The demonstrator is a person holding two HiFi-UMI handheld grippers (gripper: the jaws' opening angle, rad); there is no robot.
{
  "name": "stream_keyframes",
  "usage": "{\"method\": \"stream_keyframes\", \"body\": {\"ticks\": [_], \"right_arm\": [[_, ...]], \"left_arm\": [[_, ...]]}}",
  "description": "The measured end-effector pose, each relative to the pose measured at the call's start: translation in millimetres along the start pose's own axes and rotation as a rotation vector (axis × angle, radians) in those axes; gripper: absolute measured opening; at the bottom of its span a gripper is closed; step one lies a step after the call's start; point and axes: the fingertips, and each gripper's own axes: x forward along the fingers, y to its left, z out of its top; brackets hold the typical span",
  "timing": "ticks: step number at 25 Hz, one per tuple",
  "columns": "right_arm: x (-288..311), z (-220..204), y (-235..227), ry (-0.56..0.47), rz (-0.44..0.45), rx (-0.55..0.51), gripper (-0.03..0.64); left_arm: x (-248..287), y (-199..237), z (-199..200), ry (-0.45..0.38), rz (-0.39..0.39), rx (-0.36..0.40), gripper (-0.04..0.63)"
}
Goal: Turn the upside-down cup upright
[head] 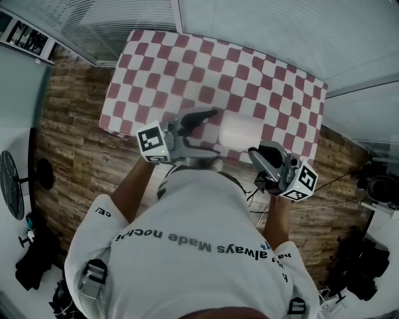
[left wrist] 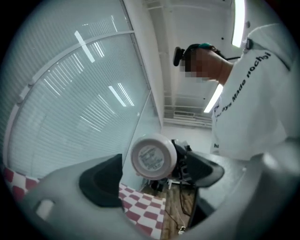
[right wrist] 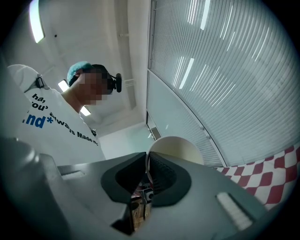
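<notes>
White cup (head: 242, 132), held on its side above the near edge of a table (head: 187, 62) covered with a red-and-white checked cloth.

Writing: the person's white shirt (head: 187, 237) bears dark print, of which "always Made noch" can be read. A round label on the cup's base (left wrist: 153, 157) carries fine print too small to read.

Left gripper (head: 214, 131): fingers (left wrist: 101, 180) released and spread wide, one on each side of the cup's base, with neither pad touching it. The base faces straight into the left gripper view.

Right gripper (head: 265, 156): fingers (right wrist: 164, 176) clenched on the cup's wall at the rim, one pad inside the mouth and one outside. This gripper alone carries the cup.

Cup orientation: base to the left and mouth to the right, towards the right gripper. The body lies level and clear of the cloth.

Inside of the cup (right wrist: 180, 149): a plain cream wall shows in the right gripper view, past the clamped rim.

Surroundings: wood-plank floor (head: 68, 124) lies to the left and right of the table. A glass wall with blinds (head: 124, 19) stands on the far side.
</notes>
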Motion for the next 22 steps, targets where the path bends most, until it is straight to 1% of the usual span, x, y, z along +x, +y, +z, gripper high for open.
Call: {"method": "stream_keyframes", "body": {"ticks": [4, 7, 11, 15, 22], "right_arm": [[2, -1, 5, 0.002, 0.021, 0.001, 0.026], [2, 0, 7, -0.003, 0.033, 0.0, 0.026], [3, 3, 10, -0.013, 0.057, 0.001, 0.026], [6, 1, 14, -0.013, 0.079, 0.009, 0.026], [5, -2, 12, -0.021, 0.081, 0.028, 0.026]], "left_arm": [[15, -6, 12, -0.015, -0.069, -0.017, 0.439], [22, -10, 17, -0.033, -0.095, -0.027, 0.443], [23, -9, 24, -0.049, -0.096, -0.03, 0.451], [26, -10, 24, -0.028, -0.092, -0.002, 0.451], [30, -11, 20, -0.004, -0.079, 0.066, 0.433]]}}
